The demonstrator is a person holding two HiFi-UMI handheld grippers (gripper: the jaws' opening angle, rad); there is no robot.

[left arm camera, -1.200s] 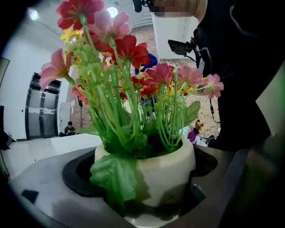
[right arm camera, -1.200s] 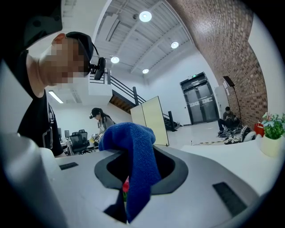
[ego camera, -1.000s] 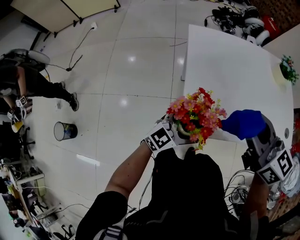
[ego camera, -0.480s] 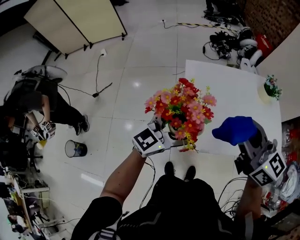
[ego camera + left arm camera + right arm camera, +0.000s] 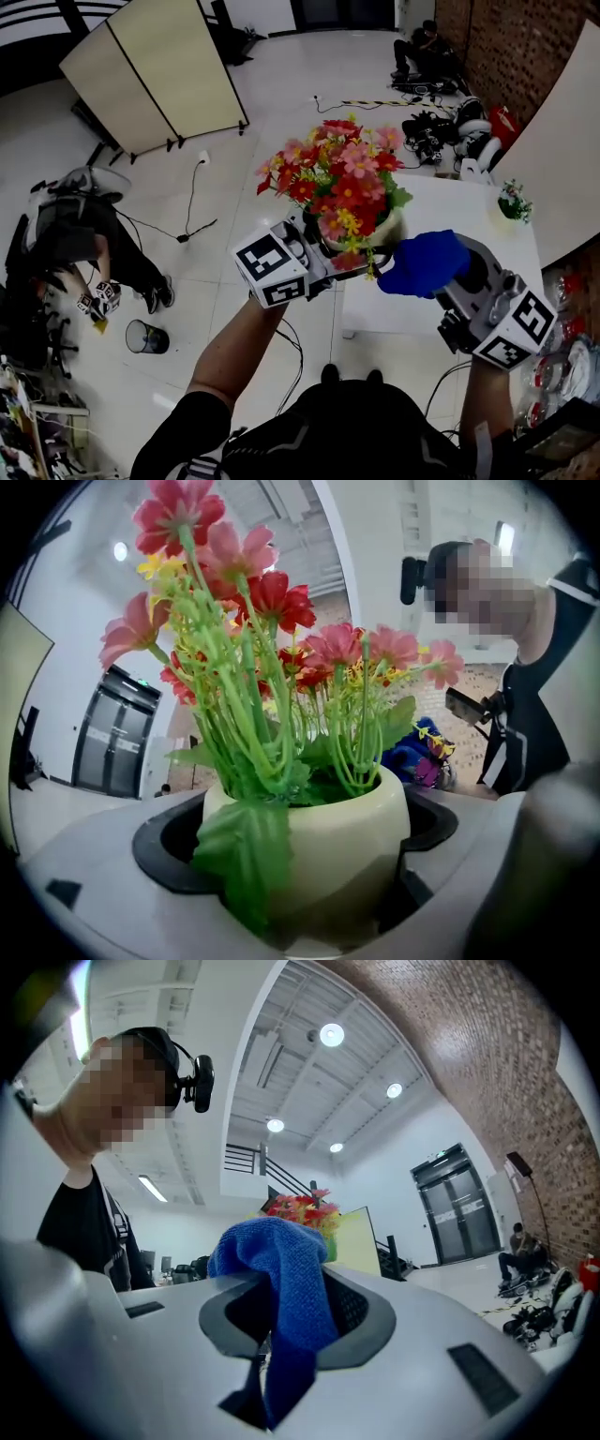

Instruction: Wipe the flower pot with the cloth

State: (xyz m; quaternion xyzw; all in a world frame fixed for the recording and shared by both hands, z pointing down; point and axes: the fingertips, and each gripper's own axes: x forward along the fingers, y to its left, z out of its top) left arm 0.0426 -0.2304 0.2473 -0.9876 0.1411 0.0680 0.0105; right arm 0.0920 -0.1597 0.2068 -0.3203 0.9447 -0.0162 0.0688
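Observation:
A cream flower pot (image 5: 333, 841) filled with red and pink artificial flowers (image 5: 337, 183) is held up in the air, well above the white table (image 5: 469, 234). My left gripper (image 5: 314, 258) is shut on the flower pot, its jaws on either side of the pot body. A blue cloth (image 5: 422, 262) bunches out of my right gripper (image 5: 450, 277), which is shut on it and sits just right of the pot, close to the rim. In the right gripper view the cloth (image 5: 281, 1288) hangs between the jaws with the flowers (image 5: 300, 1208) behind.
A small second potted plant (image 5: 511, 200) stands on the table's far right. A beige partition (image 5: 155, 80) stands at the back left, a bin (image 5: 148, 336) on the floor, cables and gear (image 5: 450, 141) behind the table. Other people sit at the left (image 5: 66, 225) and far back (image 5: 422, 47).
Both grippers have risen higher toward the head camera with the pot and the cloth. The blue cloth has come closer to the pot's right side.

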